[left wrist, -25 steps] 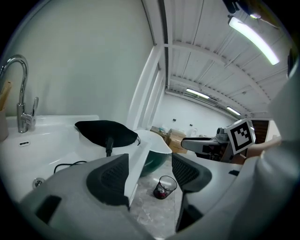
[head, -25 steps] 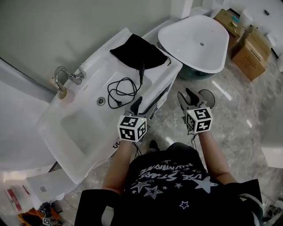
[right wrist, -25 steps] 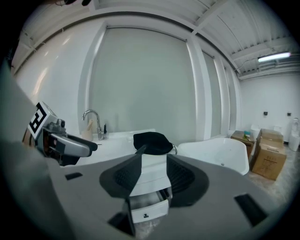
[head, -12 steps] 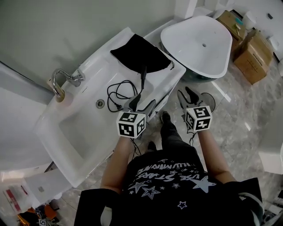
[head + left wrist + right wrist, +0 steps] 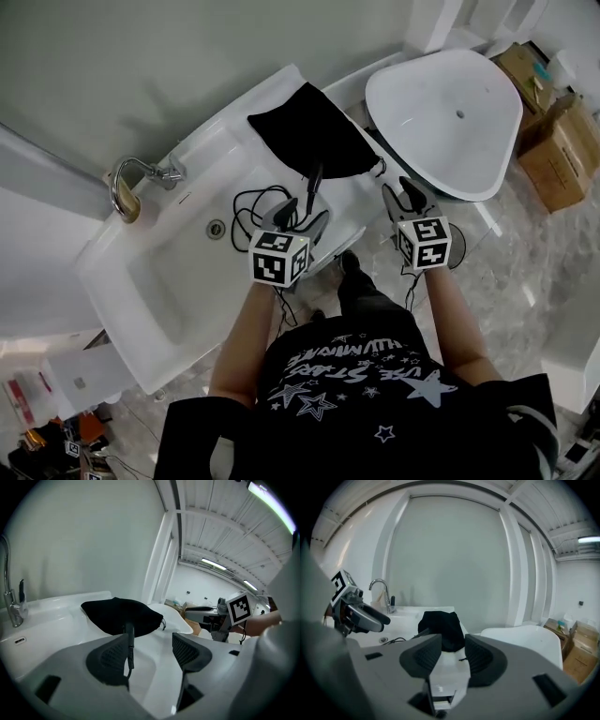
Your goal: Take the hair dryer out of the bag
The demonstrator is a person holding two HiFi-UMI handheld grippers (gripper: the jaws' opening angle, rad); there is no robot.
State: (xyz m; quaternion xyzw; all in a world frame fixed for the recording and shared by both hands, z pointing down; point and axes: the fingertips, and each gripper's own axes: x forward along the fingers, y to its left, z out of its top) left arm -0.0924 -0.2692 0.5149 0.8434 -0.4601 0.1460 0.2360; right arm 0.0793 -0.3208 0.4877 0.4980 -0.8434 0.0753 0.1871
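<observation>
A black drawstring bag (image 5: 314, 136) lies on the right end of the white sink counter (image 5: 234, 150). A black cord (image 5: 312, 183) comes out of its mouth and coils (image 5: 258, 202) beside the basin. The hair dryer itself is hidden inside the bag. My left gripper (image 5: 302, 214) is open over the counter's front edge, just short of the cord; in the left gripper view the bag (image 5: 119, 616) and cord (image 5: 129, 641) lie ahead of the left gripper (image 5: 150, 651). My right gripper (image 5: 401, 192) is open, off the counter's right end, with nothing between its fingers; the bag (image 5: 440, 623) lies beyond the right gripper (image 5: 452, 656).
A chrome faucet (image 5: 141, 173) stands at the back left of the sink basin (image 5: 178, 272). A white freestanding tub (image 5: 441, 117) sits right of the counter. Cardboard boxes (image 5: 562, 141) stand on the tiled floor at far right.
The person has stepped closer to the counter. Both grippers have moved forward toward the bag and cord, still open and holding nothing.
</observation>
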